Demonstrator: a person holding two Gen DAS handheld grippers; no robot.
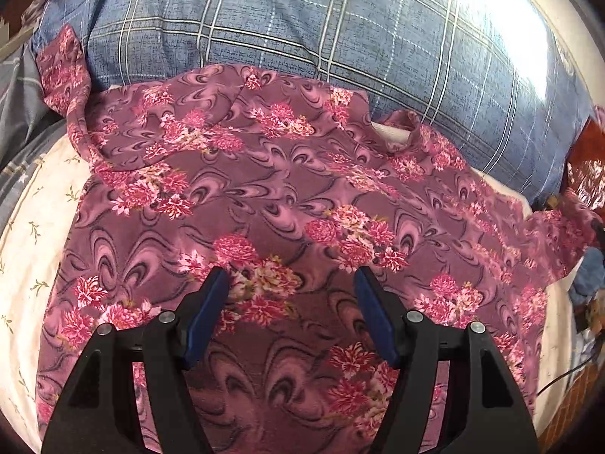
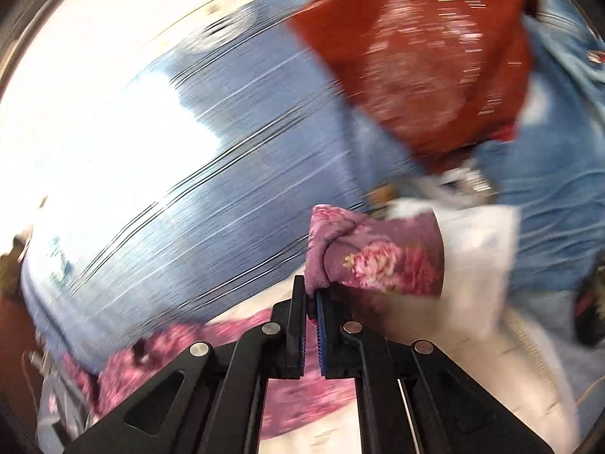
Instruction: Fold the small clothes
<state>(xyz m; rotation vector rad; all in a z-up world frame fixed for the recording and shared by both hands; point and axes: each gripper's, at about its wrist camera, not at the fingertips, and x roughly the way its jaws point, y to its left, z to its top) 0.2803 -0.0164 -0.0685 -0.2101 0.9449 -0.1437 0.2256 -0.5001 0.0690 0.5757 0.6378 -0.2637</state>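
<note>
Black jaws of the left tool [image 1: 291,283] stand wide above the floral shirt [image 1: 264,196], gripping nothing. That shirt lies spread on the bed [image 1: 26,227], its top against a blue plaid pillow [image 1: 302,19]. Pinched tight, the right tool [image 2: 311,297] holds a sleeve [image 2: 378,253]. Best carry it across low and taut, laying it flat over the body.

A bed with a pale, leaf-sprigged sheet [image 1: 26,227] fills the room. A blue checked pillow [image 1: 302,26] lies across it. Bright sunlight washes out its far end.
</note>
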